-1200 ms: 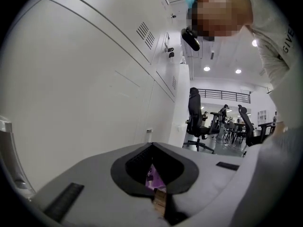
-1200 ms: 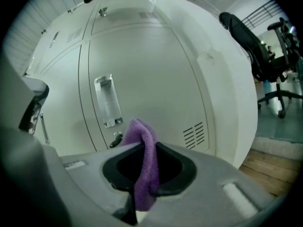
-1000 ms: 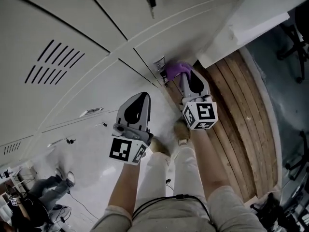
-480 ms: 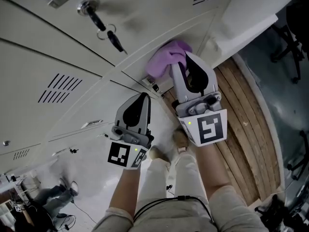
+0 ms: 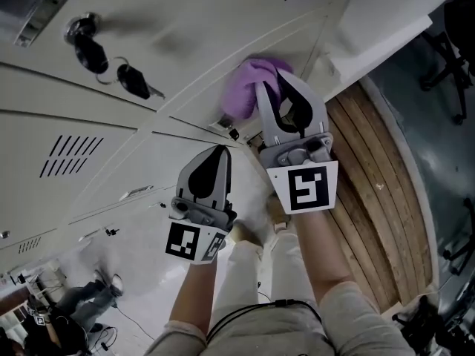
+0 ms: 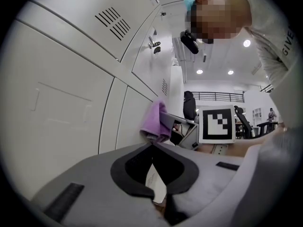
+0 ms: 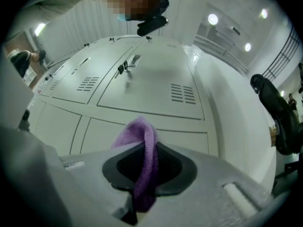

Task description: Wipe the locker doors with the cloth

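Right gripper view: cloth between jaws.

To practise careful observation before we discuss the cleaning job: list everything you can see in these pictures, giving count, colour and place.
locker doors: several, off-white, across the left and top of the head view
vent slots: several sets, dark, cut into the doors
keys: one bunch, dark, hanging from a lock at upper left
cloth: one, purple, against a door
wooden floor: one strip, brown, right of the lockers
office chair: at least one, black, far right
left gripper: one, grey, jaws together, lower left of the cloth
right gripper: one, grey, jaws closed on the cloth
legs: two, light trousers, bottom centre
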The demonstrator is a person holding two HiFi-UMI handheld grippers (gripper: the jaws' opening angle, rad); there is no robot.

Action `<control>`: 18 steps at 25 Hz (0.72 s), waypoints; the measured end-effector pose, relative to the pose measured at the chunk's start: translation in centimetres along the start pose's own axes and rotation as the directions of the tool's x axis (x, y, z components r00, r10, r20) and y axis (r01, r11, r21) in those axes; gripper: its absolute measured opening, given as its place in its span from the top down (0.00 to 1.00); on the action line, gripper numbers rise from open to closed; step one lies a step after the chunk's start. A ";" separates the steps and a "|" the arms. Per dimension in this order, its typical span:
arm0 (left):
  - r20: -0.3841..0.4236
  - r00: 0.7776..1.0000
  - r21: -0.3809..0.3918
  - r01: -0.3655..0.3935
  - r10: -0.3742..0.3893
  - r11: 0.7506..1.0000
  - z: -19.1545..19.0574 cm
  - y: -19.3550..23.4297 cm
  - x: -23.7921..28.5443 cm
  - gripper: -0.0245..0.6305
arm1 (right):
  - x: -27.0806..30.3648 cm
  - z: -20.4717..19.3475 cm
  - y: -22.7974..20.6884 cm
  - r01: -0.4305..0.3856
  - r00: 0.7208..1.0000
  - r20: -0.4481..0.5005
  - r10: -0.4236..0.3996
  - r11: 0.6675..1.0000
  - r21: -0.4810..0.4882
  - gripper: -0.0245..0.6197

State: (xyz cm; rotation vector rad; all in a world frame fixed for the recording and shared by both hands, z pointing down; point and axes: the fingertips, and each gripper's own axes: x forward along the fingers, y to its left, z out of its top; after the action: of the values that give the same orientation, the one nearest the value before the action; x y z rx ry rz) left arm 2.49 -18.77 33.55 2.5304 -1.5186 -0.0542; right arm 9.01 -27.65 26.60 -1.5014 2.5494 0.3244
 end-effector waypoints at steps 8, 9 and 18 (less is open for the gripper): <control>-0.027 0.999 -0.016 -0.033 0.033 0.999 -2.8 0.6 0.5 0.96 | -1.9 -9.6 -0.3 0.008 0.985 -0.172 0.006 0.997 0.080 0.88; -0.027 0.999 -0.017 -0.037 0.037 0.999 -3.1 0.7 0.7 0.96 | -2.2 -10.8 -0.3 0.007 0.981 -0.195 0.009 0.996 0.084 0.88; -0.017 0.998 -0.009 -0.065 0.065 0.998 -4.6 1.2 1.9 0.96 | -4.4 -22.2 0.5 0.012 0.932 -0.361 0.046 0.988 0.156 0.88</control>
State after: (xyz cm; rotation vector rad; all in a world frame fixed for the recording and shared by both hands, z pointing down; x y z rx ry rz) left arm 2.98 -20.33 38.45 2.4664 -1.5892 -0.0312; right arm 9.98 -29.63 49.14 -1.6067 2.7841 -0.1691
